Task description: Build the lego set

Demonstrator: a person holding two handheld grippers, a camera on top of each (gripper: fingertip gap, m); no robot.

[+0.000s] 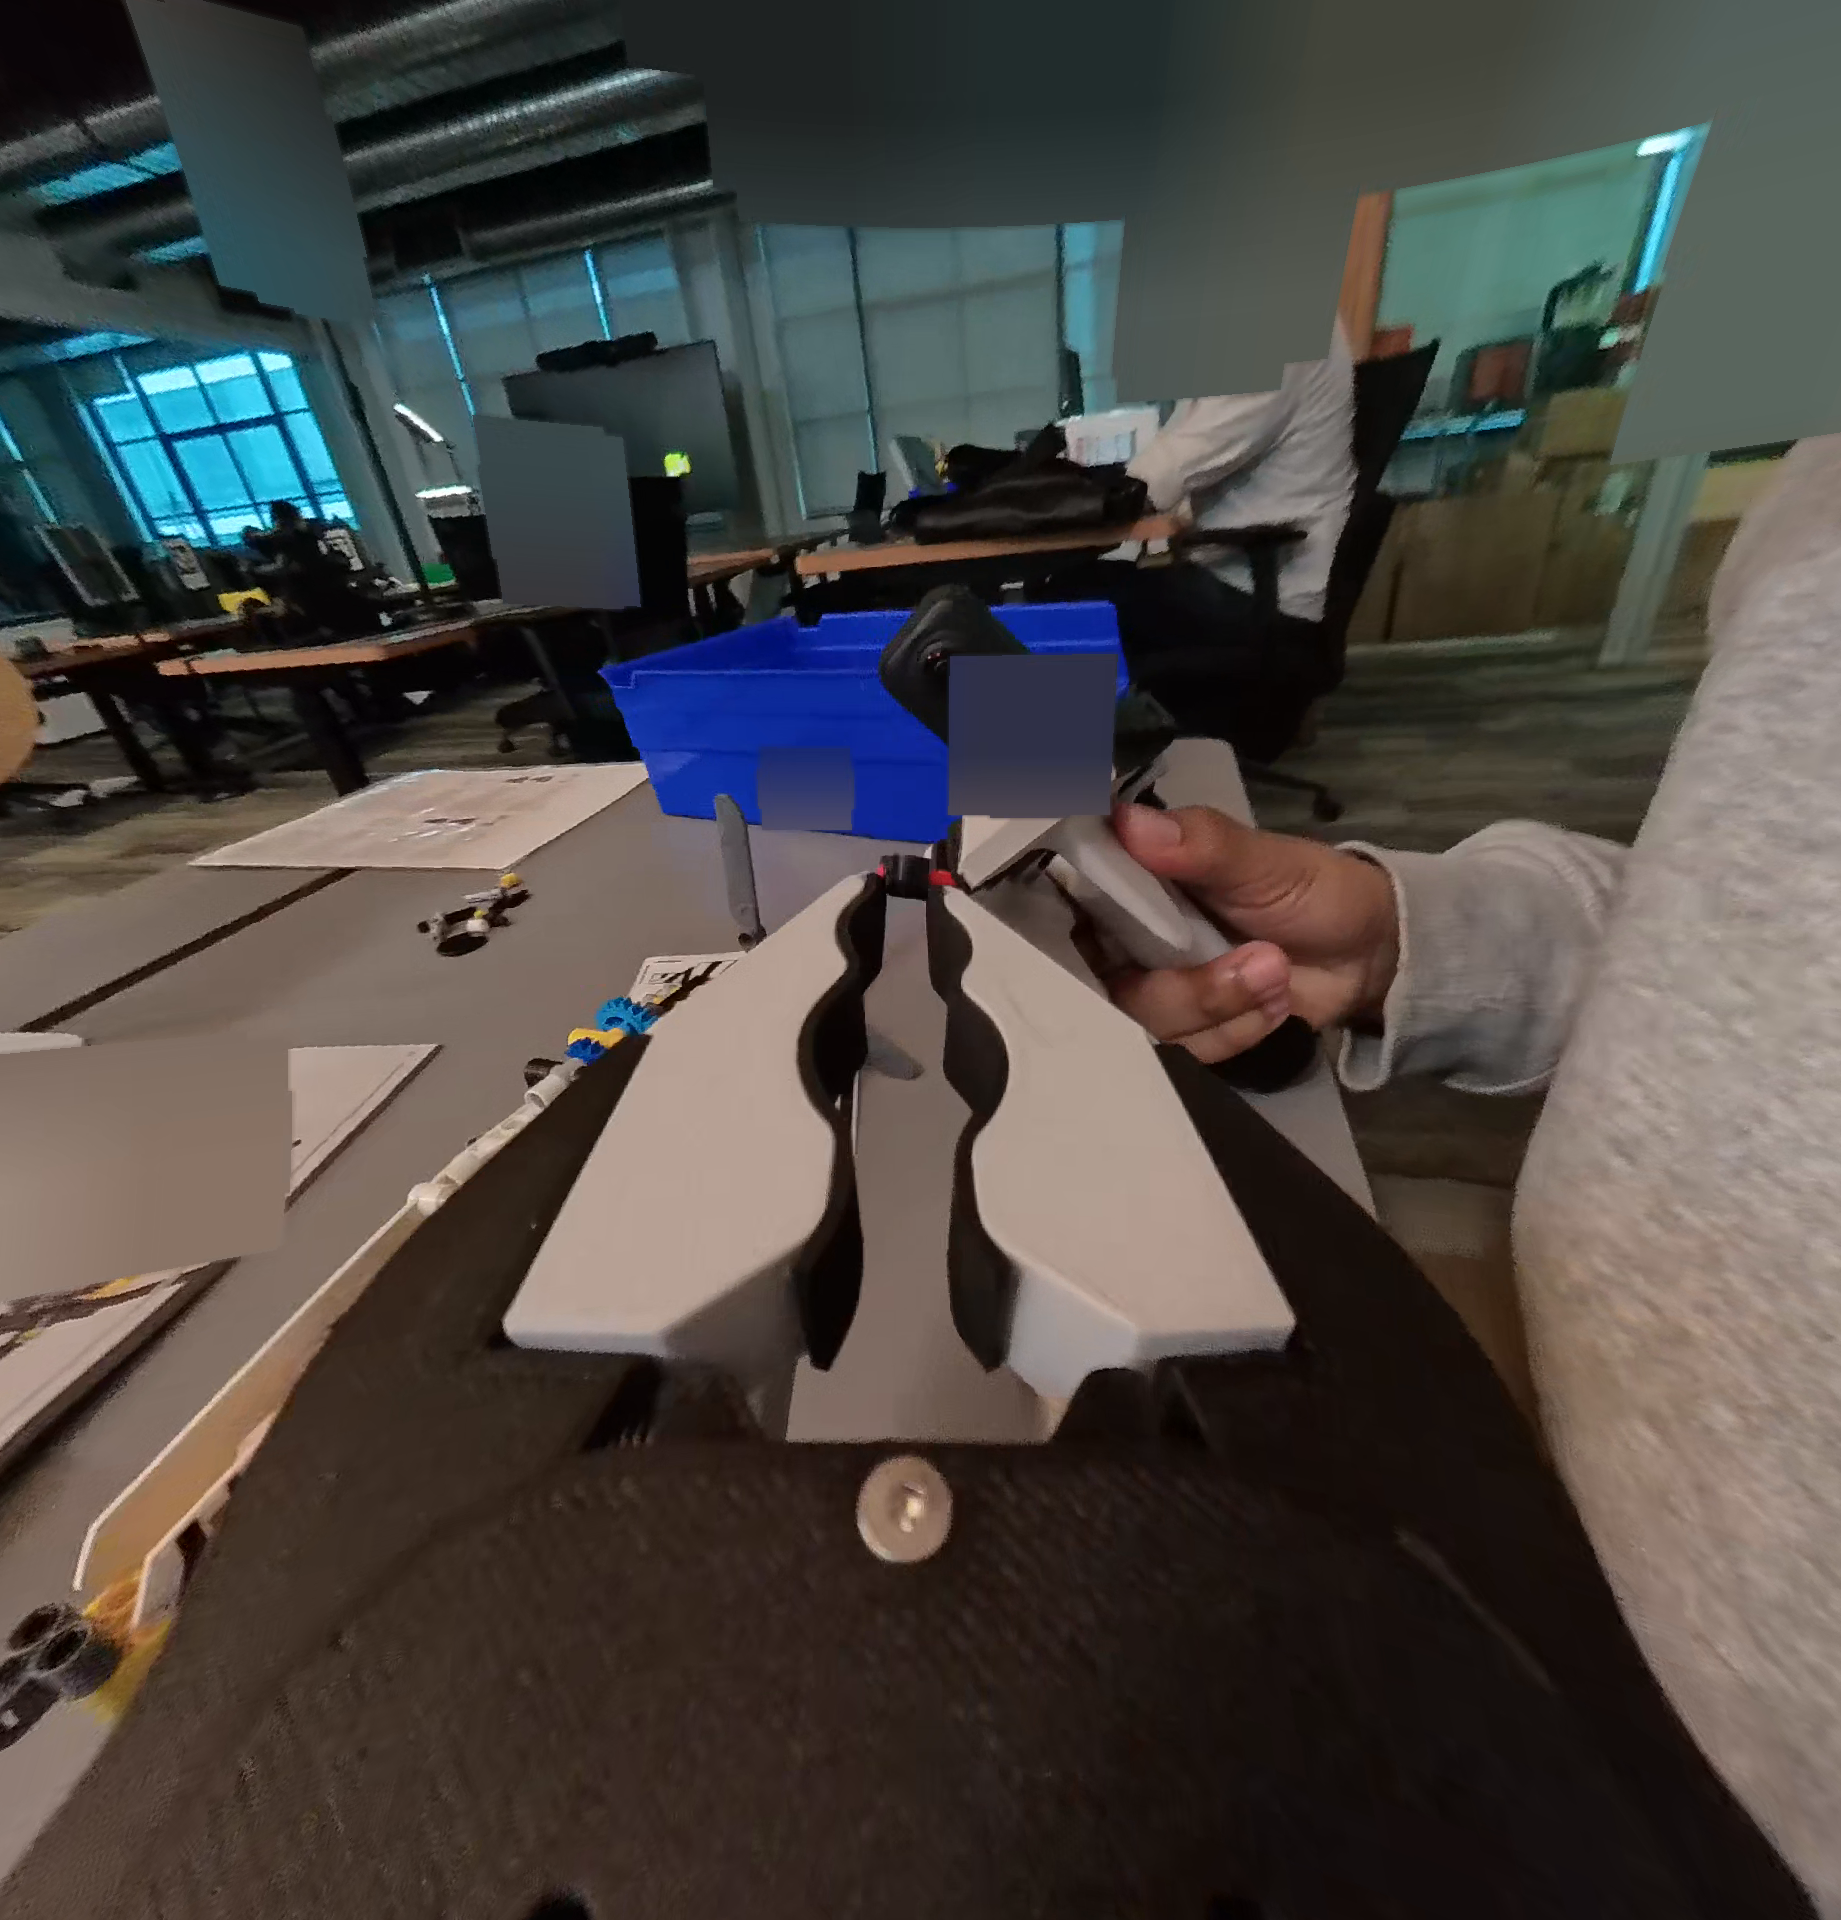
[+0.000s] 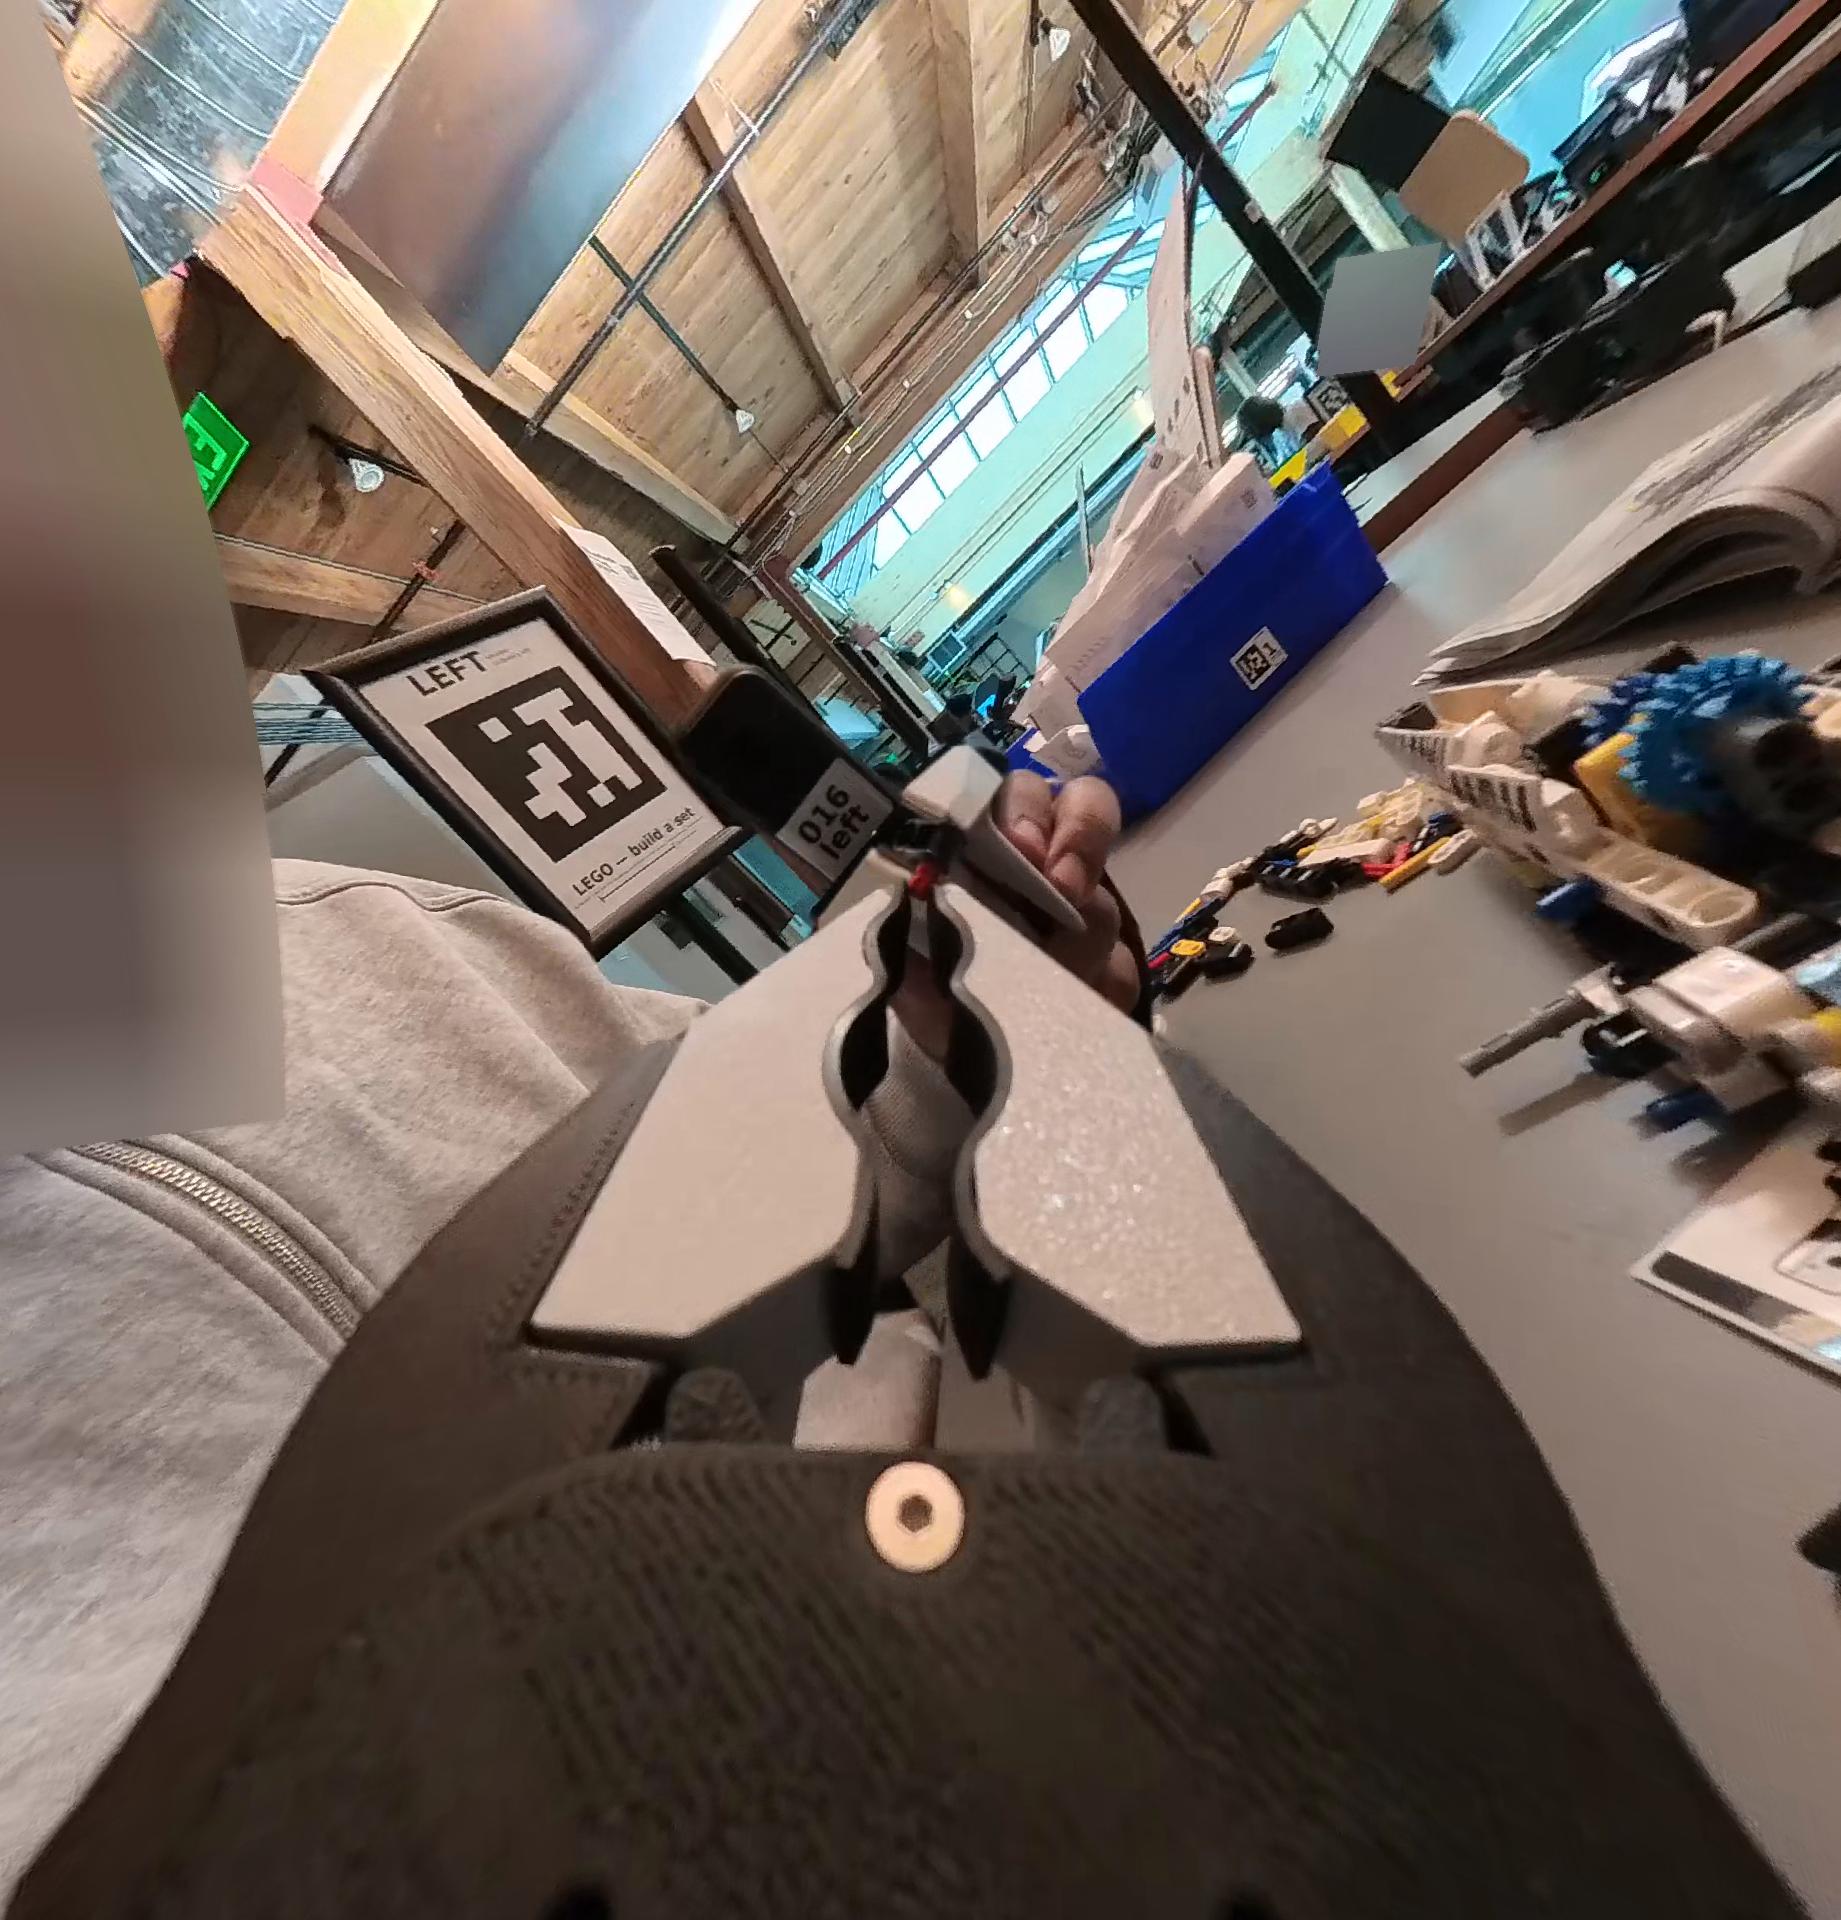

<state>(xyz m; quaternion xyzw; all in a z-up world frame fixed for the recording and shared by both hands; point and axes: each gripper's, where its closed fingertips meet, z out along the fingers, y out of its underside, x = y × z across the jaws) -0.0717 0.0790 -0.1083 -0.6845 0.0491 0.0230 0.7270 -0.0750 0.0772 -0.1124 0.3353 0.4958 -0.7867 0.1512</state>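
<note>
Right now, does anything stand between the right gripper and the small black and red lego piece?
Nothing visible does. The black and red lego piece sits at the tips of the right gripper, between its fingers, and the left gripper pinches it too.

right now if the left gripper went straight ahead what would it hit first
Most likely the right gripper, whose tip meets the left gripper around a small black and red piece; the blue bin sits behind.
</note>
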